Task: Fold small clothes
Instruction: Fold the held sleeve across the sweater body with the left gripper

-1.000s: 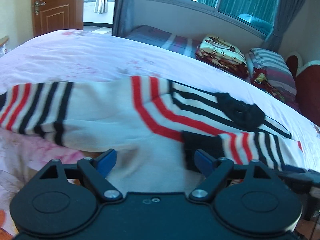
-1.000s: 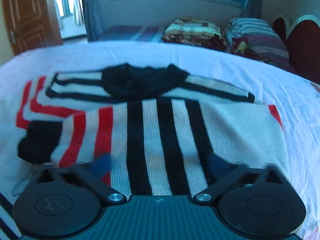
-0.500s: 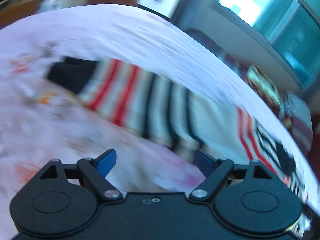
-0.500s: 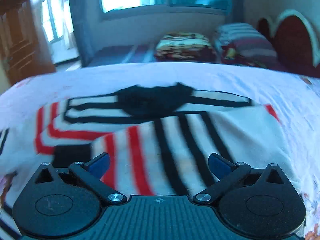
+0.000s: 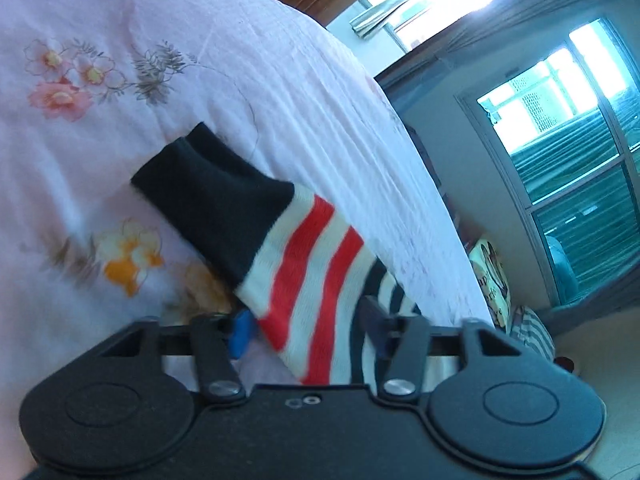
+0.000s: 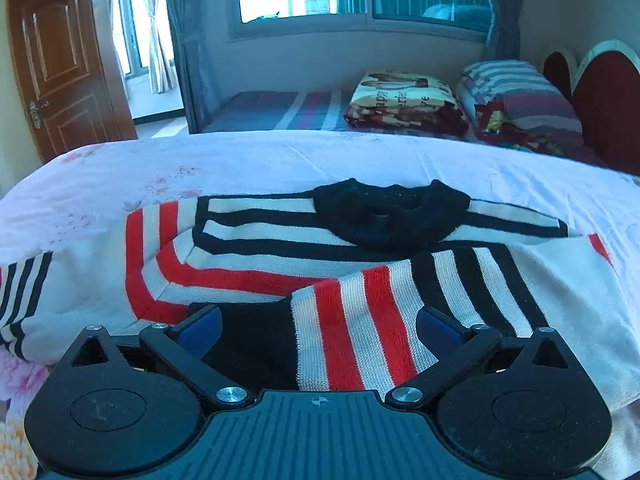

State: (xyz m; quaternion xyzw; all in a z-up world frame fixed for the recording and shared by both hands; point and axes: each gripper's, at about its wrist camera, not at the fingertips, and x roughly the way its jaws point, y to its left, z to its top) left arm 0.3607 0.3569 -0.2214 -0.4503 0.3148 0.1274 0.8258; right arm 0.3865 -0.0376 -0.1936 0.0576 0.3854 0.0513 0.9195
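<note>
My left hand-held gripper (image 5: 306, 330) straddles the unfolded sleeve (image 5: 296, 276), jaws spread wide with the knit between them; biting too shallow could let it slip mid-fold. My right hand-held gripper (image 6: 318, 326) hangs wide over the folded sleeve (image 6: 360, 328), gripping nothing, though contact is hard to judge. Beyond, the sweater (image 6: 256, 240) lies flat on the bed (image 6: 280, 156); dragging could undo it.

Knitted cream sweater (image 6: 248, 264) banded in red and black stripes, black at collar and cuff (image 5: 208, 196); under the sweater, pale pink cotton bedsheet (image 5: 248, 80) printed with pink and orange flowers; beyond the sweater, cream-and-maroon patterned blanket (image 6: 404, 100); blue pads (image 6: 200, 330) on black grippers.
</note>
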